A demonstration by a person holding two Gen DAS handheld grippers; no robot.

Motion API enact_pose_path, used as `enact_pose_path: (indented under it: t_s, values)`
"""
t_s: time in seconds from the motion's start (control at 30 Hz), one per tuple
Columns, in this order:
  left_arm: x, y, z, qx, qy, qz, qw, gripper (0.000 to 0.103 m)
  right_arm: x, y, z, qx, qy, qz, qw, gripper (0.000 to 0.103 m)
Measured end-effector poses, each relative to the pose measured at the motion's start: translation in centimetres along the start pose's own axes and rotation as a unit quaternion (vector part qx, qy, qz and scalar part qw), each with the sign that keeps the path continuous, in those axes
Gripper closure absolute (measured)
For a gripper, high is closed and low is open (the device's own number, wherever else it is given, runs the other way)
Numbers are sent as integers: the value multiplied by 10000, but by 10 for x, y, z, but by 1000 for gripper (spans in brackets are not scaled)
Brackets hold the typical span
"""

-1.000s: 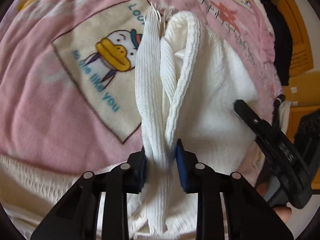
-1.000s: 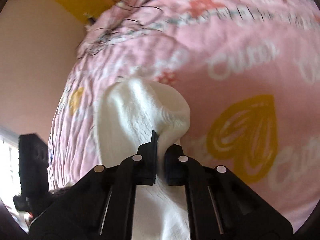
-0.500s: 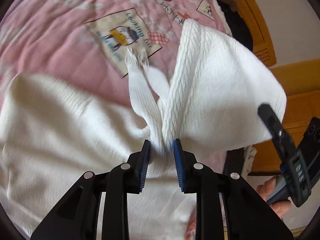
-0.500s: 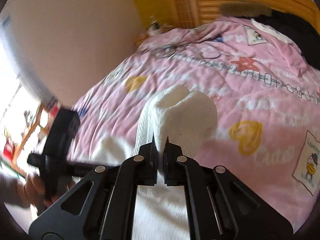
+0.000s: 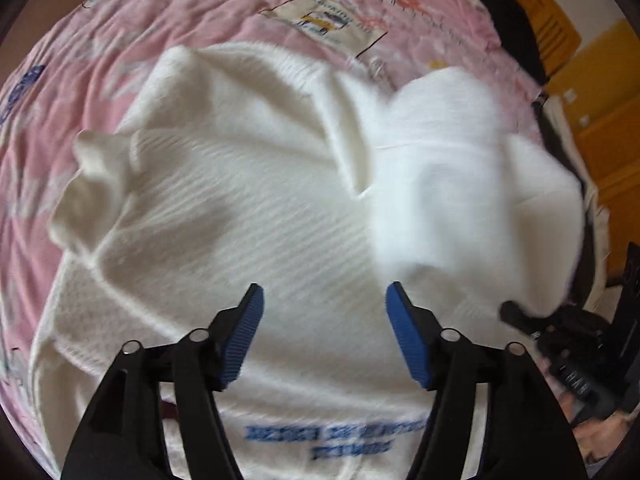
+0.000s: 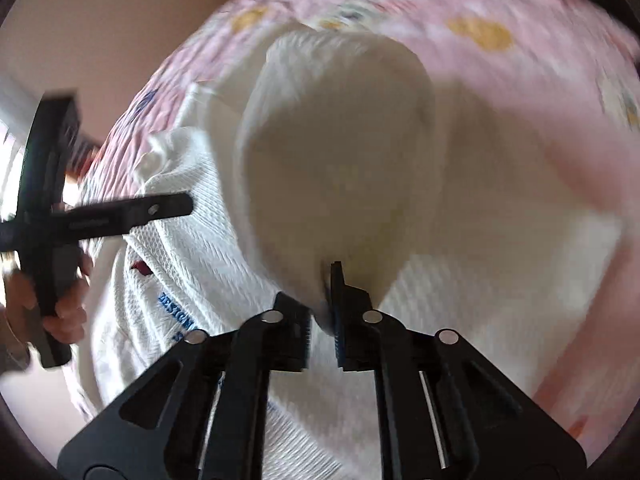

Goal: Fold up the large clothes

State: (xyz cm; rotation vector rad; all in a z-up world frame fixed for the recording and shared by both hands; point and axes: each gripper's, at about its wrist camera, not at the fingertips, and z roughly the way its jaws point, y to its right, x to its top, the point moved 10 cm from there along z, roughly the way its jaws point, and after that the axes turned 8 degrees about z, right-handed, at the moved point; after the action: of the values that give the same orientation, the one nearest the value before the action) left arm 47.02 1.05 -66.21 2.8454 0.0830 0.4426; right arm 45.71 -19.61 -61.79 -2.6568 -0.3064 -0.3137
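A large white knit sweater (image 5: 248,216) with blue lettering lies spread on the pink bed cover (image 5: 80,60). My left gripper (image 5: 324,304) is open and empty just above the sweater's body. My right gripper (image 6: 320,300) is shut on a fold of the same sweater (image 6: 336,148), which bulges up in front of it. The right gripper also shows at the right edge of the left wrist view (image 5: 560,320), under the lifted fold. The left gripper shows at the left of the right wrist view (image 6: 80,212).
The pink quilt (image 6: 520,20) with cartoon prints covers the bed. A wooden headboard (image 5: 552,28) and dark clothes (image 5: 504,4) lie at the far right corner. A beige wall (image 6: 100,20) stands beyond the bed's left side.
My left gripper has opened and let go of the sweater's ribbed part, which now lies flat on the bed. My right gripper still holds its fold and has carried it over the sweater.
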Motion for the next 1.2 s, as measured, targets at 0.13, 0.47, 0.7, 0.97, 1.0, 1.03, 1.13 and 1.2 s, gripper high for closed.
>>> enact_pose_path:
  t_s: [0.13,0.47,0.7,0.97,1.0,1.03,1.13,1.2]
  values:
    - [-14,-24,-13,127,1,-35,9999,32,-1,5,-40,-25,236,891,9957,68]
    - [-39,-58,-25,625,-48,237,9978,25,92,-112,-77,-747,639,-670,9929,34]
    - [-42,-56,10,435,-321,280,9981,22,125,-86,39,-1994,-859,-599,9743,40]
    - [-40,-62,37,212,-468,372,9980,11,127,-73,39,-2460,-732,-837,9629,95]
    - [-40,-64,39,178,-488,387,9979,10,135,-75,28,-2611,-524,-936,9593,95]
    - [-40,-64,41,133,-544,457,9974,10,147,-78,13,-2777,-262,-1015,9549,96]
    - [-38,-64,36,43,-684,753,9948,10,181,-93,-28,-3021,540,-1142,9449,96]
    - [-35,-70,20,7,-624,746,9953,16,199,-118,-68,-3168,1375,-1350,9287,96]
